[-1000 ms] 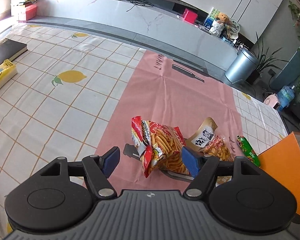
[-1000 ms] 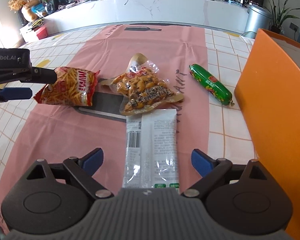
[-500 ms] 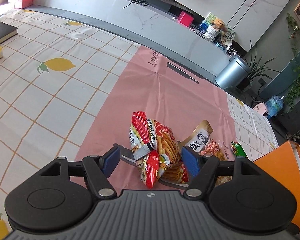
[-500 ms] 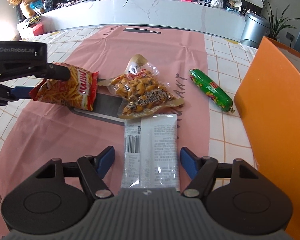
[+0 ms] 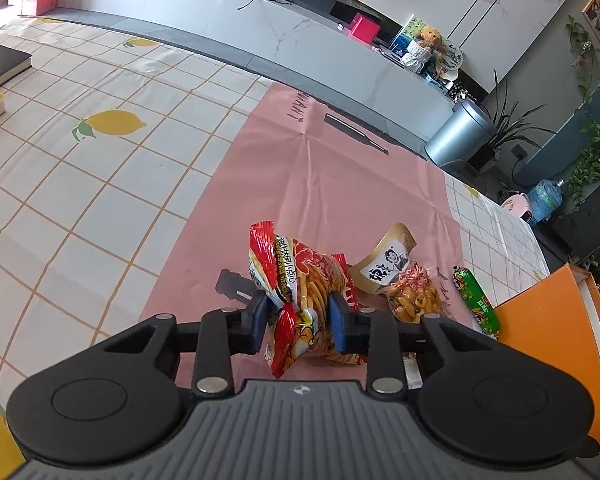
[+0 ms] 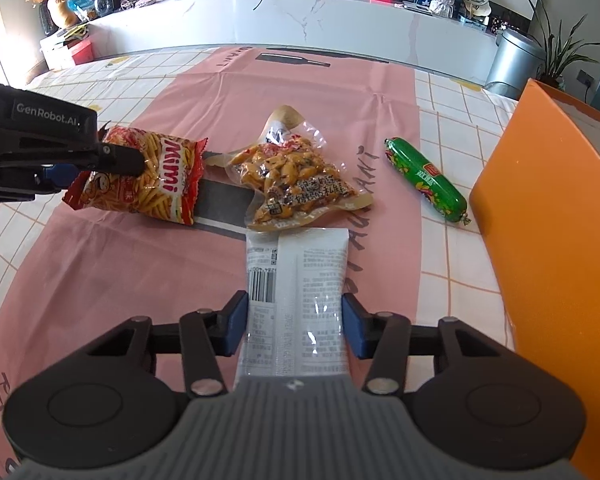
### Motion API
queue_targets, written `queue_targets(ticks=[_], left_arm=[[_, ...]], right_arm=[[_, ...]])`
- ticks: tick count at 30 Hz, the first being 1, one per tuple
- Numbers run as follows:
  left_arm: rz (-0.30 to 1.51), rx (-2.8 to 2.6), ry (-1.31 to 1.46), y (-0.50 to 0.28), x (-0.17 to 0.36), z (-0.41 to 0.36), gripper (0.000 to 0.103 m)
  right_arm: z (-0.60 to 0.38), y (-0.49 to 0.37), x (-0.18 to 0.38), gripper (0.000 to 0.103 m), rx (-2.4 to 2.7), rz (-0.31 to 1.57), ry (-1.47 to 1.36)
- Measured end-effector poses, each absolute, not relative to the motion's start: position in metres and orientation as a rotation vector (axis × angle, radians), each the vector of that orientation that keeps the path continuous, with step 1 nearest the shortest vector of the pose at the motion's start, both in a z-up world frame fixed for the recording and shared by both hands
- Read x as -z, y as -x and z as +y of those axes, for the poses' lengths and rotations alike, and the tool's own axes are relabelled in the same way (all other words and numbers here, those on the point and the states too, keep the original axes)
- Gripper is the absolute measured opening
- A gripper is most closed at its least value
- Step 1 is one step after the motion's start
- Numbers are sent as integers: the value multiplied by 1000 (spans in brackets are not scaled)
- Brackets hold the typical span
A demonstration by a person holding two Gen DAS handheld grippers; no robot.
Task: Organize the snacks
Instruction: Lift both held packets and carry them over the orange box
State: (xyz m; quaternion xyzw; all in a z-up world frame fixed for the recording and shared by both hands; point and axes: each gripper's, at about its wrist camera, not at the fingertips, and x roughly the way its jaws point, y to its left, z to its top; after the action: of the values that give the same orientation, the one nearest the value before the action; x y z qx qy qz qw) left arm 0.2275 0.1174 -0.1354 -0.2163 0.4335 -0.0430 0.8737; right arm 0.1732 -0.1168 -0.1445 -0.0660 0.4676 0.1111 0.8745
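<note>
**Four snacks on a pink mat**

A lemon-print surface (image 5: 100, 184) is overlaid by a pink mat (image 6: 300, 92); a white counter (image 6: 300, 16) is seen behind. The red chip bag (image 5: 300, 292) is clenched by the left claw (image 5: 298, 322). The white packet (image 6: 296, 300) is pinched by the right claw (image 6: 294, 322), just closed. One clear nut pouch (image 6: 296, 184), one green sausage (image 6: 426, 178) and one orange box (image 6: 548, 216) are counted.

Both grippers' jaws have just closed: left (image 5: 298, 330) onto the chip bag (image 5: 300, 300), right (image 6: 296, 326) against the white packet (image 6: 296, 292).

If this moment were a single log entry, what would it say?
left gripper: jaws just closed on red chip bag | right gripper: jaws closing around white packet | green sausage, orange box: untouched
</note>
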Motion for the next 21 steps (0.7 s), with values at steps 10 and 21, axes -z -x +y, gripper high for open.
queue_targets(ticks=[10, 21], left_arm=[[965, 84, 414, -197, 104, 100, 31], [950, 148, 379, -152, 68, 72, 31]], right_arm=[[-129, -143, 134, 46, -239, 1031, 70], [-158, -102, 94, 45, -227, 966, -31]])
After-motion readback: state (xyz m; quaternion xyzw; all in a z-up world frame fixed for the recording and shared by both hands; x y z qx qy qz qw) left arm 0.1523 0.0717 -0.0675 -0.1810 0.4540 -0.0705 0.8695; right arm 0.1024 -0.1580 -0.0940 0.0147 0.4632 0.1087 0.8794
